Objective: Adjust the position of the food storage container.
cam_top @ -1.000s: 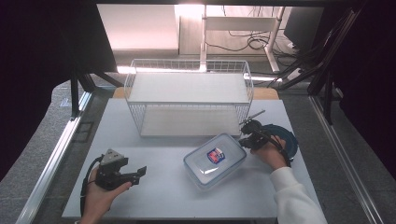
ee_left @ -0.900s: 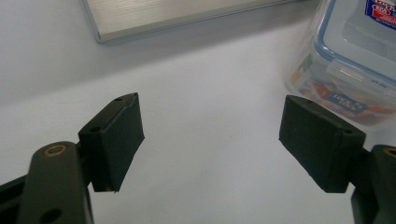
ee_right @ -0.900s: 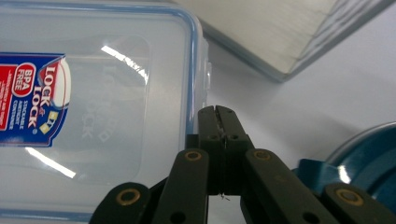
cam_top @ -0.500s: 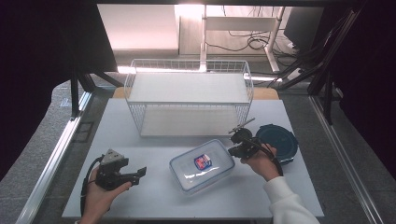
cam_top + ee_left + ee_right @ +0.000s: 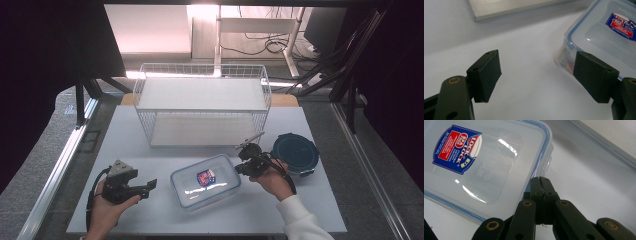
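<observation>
A clear rectangular food box [image 5: 205, 181] with a blue-sealed lid and a red-and-blue label lies on the white table [image 5: 150, 150] near its front middle. My right gripper [image 5: 239, 169] is shut, and its closed tips rest against the box's right edge. In the right gripper view the tips [image 5: 540, 180] meet the lid rim of the box [image 5: 486, 162] just below a side latch. To the left of the box my left gripper [image 5: 149, 188] stands open, with nothing between its jaws. In the left gripper view its jaws [image 5: 536, 75] frame bare table, and the box [image 5: 604, 32] lies beyond the right jaw.
A white wire basket [image 5: 200, 107] with a flat shelf stands behind the box at the table's back. A round dark-blue lidded container [image 5: 295, 152] sits to the right of my right hand. The table's front edge is close to both hands.
My right gripper has moved left with its shut tips against the box, and the box has slid left and away from the round container. The left gripper has stayed put.
</observation>
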`<state>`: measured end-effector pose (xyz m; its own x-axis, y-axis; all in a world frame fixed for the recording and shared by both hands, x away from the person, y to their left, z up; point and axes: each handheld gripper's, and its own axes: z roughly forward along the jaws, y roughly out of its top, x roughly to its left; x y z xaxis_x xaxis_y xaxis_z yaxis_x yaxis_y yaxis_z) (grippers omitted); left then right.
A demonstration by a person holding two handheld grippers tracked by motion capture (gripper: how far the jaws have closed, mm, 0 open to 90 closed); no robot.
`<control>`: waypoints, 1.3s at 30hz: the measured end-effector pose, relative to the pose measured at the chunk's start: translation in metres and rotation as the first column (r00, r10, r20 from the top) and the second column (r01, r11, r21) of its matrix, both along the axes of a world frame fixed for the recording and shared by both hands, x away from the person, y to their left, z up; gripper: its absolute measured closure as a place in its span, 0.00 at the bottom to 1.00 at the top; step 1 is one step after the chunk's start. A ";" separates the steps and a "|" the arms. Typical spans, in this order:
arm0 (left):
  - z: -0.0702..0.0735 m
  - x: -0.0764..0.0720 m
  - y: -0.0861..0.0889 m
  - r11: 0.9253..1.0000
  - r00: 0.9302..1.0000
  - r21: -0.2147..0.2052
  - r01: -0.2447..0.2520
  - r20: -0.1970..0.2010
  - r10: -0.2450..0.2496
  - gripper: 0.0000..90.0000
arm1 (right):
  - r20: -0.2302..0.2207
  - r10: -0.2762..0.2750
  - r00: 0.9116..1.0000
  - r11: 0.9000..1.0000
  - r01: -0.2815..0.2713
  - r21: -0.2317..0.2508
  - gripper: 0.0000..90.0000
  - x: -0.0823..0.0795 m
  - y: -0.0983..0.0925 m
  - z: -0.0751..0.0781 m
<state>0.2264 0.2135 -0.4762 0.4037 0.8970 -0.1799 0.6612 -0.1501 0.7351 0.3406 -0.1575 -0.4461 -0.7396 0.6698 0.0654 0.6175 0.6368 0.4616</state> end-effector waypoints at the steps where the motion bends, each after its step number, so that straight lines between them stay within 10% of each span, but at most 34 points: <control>1: 0.000 0.000 0.000 1.000 1.000 -0.001 0.002 0.000 -0.002 0.25 | -0.003 -0.005 1.000 1.000 0.005 0.011 0.99 0.000 -0.001 -0.001; 7: 0.001 -0.002 -0.003 0.999 0.999 -0.010 0.036 0.004 -0.036 0.26 | 0.033 -0.020 0.999 0.998 0.018 0.058 0.99 -0.003 -0.014 0.002; 15: 0.009 -0.008 -0.017 0.996 0.996 -0.017 0.090 0.025 -0.089 0.26 | 0.071 -0.139 0.988 0.966 0.119 0.228 0.98 -0.031 -0.064 -0.004; 22: 0.016 -0.016 -0.033 0.980 0.980 -0.033 0.196 0.040 -0.195 0.33 | 0.107 -0.201 0.974 0.947 0.165 0.275 0.50 -0.044 -0.081 -0.012; 29: 0.018 -0.028 -0.063 0.936 0.936 -0.028 0.352 0.016 -0.352 0.62 | 0.122 -0.228 0.966 0.938 0.184 0.294 0.37 -0.045 -0.085 -0.011; 32: 0.011 -0.032 -0.079 0.902 0.902 -0.015 0.431 -0.023 -0.431 0.73 | 0.113 -0.228 0.967 0.938 0.187 0.292 0.35 -0.045 -0.084 -0.013; 33: 0.011 -0.032 -0.079 0.902 0.902 -0.015 0.431 -0.023 -0.431 0.78 | 0.113 -0.227 0.967 0.938 0.185 0.294 0.34 -0.045 -0.085 -0.013; 35: 0.005 -0.034 -0.091 0.872 0.870 -0.023 0.489 -0.060 -0.489 0.88 | 0.112 -0.230 0.967 0.937 0.189 0.295 0.34 -0.045 -0.086 -0.014; 39: -0.001 -0.035 -0.100 0.857 0.855 0.022 0.514 -0.091 -0.511 0.96 | 0.106 -0.240 0.965 0.934 0.200 0.295 0.34 -0.043 -0.089 -0.016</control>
<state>0.1913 0.1131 -0.4772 0.7946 0.5746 -0.1959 0.5370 -0.5148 0.6683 0.2971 -0.2461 -0.4617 -0.5908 0.7861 0.1817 0.6451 0.3249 0.6916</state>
